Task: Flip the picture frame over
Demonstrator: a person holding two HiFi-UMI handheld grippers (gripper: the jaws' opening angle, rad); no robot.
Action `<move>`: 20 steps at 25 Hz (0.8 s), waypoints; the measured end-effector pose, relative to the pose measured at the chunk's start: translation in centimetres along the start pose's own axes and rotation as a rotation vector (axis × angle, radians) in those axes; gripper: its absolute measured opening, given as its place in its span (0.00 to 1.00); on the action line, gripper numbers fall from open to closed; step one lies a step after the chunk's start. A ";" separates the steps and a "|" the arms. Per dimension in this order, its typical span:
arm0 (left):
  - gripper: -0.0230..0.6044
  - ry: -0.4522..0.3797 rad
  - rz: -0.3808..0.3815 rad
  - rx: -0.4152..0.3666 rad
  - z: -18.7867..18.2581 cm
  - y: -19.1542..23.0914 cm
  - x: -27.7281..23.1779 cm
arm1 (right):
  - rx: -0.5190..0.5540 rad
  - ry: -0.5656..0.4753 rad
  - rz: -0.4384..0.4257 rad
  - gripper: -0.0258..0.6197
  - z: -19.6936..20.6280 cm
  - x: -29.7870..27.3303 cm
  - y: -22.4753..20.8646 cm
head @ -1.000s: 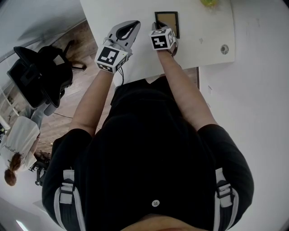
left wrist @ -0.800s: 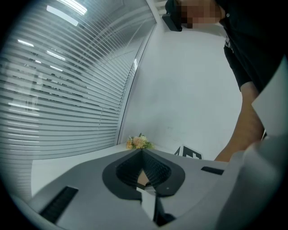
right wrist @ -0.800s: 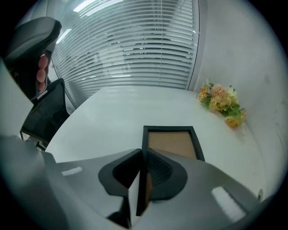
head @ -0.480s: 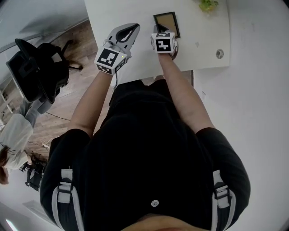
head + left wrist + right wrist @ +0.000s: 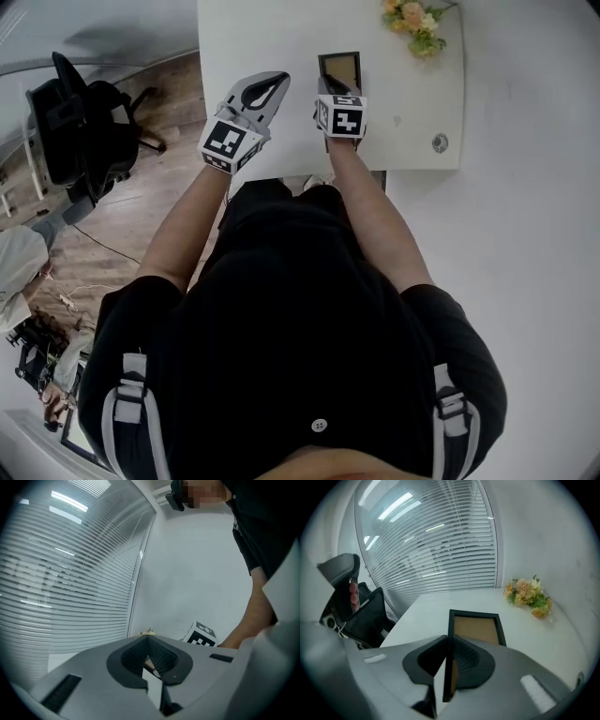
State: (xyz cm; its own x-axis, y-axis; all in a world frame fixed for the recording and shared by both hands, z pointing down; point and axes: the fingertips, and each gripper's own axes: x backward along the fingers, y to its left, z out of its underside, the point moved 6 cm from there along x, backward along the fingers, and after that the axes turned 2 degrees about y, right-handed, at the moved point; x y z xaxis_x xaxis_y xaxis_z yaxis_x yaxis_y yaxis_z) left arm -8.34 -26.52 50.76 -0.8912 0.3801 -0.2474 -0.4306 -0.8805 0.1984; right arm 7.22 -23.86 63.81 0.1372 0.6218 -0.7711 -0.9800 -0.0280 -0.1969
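Picture frame sits on the white table toward its far side, black rim with the brown backing board facing up. Right gripper comes at it from 6 o'clock. In the right gripper view the 2 jaws are clamped on the frame's left rail near the close corner, and the black edge runs straight down between the pads. Cannot tell whether the frame's far edge rests on the table or is clear of it.

Left gripper is at 9 o'clock of the right one, just beside it, over the near part of the table and not touching the frame. In the left gripper view its jaws meet at the tips with nothing between them — that camera looks toward a plain wall and window blinds, with the right gripper's marker cube at 3 o'clock.

Flower bunch lies at 1 o'clock of the frame, well apart — orange and pink blooms with green leaves. Small round disc sits on the table at 4 o'clock of the frame. Black office chair stands on the wood floor at 9 o'clock, off the table.
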 end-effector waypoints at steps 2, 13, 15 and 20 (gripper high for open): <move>0.04 -0.008 -0.023 -0.002 -0.3 -0.6 0.4 | -0.010 -0.018 -0.028 0.12 -0.4 0.9 0.0; 0.04 -0.042 -0.100 -0.035 -1.3 -5.1 1.5 | -0.127 -0.070 -0.207 0.12 -1.2 6.2 -1.1; 0.04 -0.061 -0.109 -0.039 -1.8 -5.8 1.5 | -0.162 -0.072 -0.250 0.12 -1.1 6.9 -1.3; 0.04 -0.048 -0.132 -0.060 -1.9 -7.2 1.5 | -0.241 -0.061 -0.354 0.12 -1.0 8.6 -1.9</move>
State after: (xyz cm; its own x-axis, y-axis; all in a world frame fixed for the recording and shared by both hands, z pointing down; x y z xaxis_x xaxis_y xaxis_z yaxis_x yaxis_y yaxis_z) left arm -6.30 -20.17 47.14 -0.8339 0.5057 -0.2212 -0.5365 -0.8367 0.1097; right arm 10.44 -19.27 56.95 0.4433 0.6709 -0.5944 -0.8111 0.0179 -0.5847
